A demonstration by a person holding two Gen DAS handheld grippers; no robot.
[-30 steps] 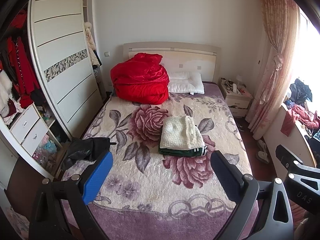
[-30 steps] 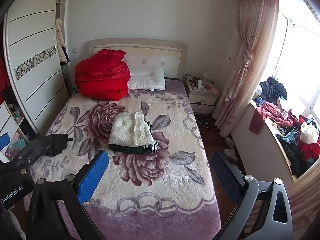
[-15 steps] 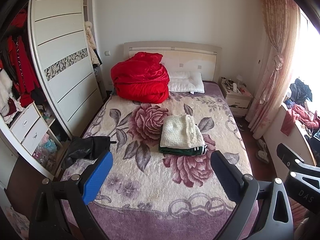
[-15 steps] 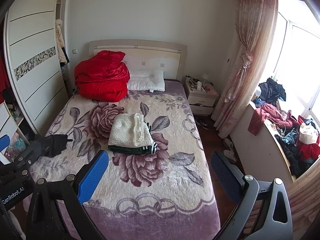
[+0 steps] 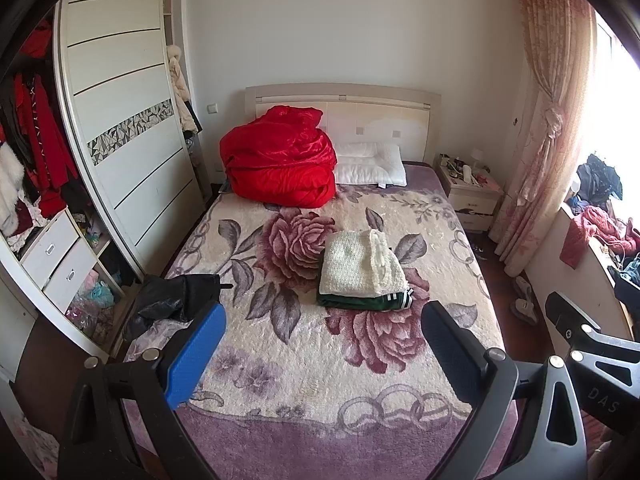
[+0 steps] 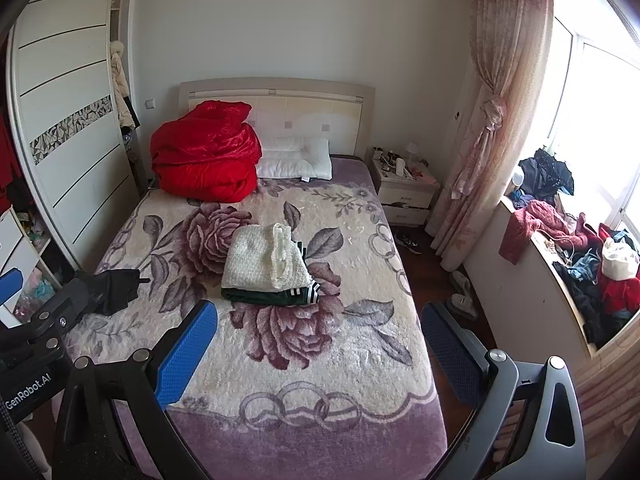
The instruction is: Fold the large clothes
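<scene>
A folded cream knit garment (image 5: 358,266) lies on a folded dark green garment (image 5: 362,303) in the middle of the bed (image 5: 320,360); the stack also shows in the right wrist view (image 6: 264,264). A crumpled black garment (image 5: 172,298) lies at the bed's left edge, also in the right wrist view (image 6: 114,290). My left gripper (image 5: 322,352) is open and empty, well above the foot of the bed. My right gripper (image 6: 320,354) is open and empty too, held to the right of the left one.
A red duvet (image 5: 280,164) and a white pillow (image 5: 370,164) sit at the headboard. An open wardrobe (image 5: 60,200) stands left. A nightstand (image 5: 472,196), a curtain (image 5: 548,120) and a window ledge piled with clothes (image 6: 580,252) are right.
Both views have shifted only slightly; the grippers stay open and nothing on the bed has moved.
</scene>
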